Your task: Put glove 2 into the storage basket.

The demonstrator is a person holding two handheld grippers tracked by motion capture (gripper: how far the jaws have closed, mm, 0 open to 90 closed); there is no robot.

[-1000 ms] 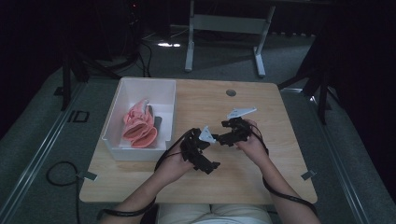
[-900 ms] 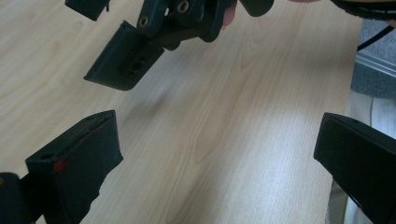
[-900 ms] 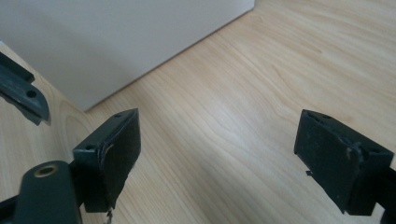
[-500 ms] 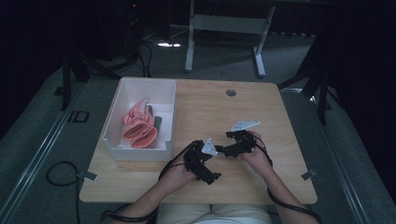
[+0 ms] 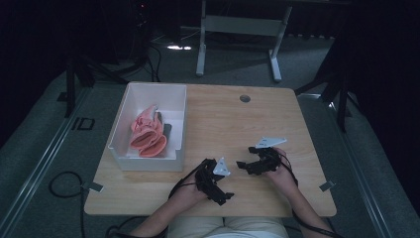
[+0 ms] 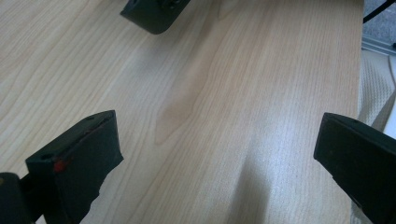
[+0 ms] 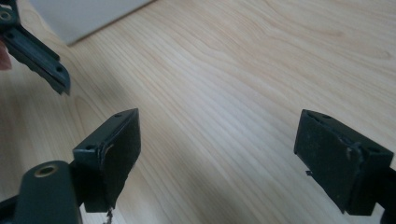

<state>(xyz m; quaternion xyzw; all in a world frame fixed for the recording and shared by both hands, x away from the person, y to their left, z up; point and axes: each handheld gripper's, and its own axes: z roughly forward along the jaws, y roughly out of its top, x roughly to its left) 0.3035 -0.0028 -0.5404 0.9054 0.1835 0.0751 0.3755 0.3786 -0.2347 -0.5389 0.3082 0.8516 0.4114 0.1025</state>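
Observation:
My left gripper point(image 5: 220, 191) rests low over the wooden table point(image 5: 233, 124) near its front edge. In the left gripper view its jaws stand wide apart, open point(image 6: 219, 140), over bare wood. My right gripper point(image 5: 247, 166) sits just to the right of it and points left. It is also open point(image 7: 224, 140), with nothing between its jaws. Each gripper view catches a black part of the other gripper point(image 6: 154, 14) point(image 7: 37, 46). A white bin point(image 5: 178, 106) at the table's left holds a bundle of pink material point(image 5: 147, 134).
A corner of the white bin point(image 7: 84, 14) shows in the right gripper view. A small round grommet point(image 5: 244, 98) sits near the table's far edge. A metal stand point(image 5: 237, 25) and cables point(image 5: 158, 54) lie on the floor beyond the table.
Both hands have drawn back from the table's middle toward the front edge and moved slightly apart. Neither gripper has taken hold of anything.

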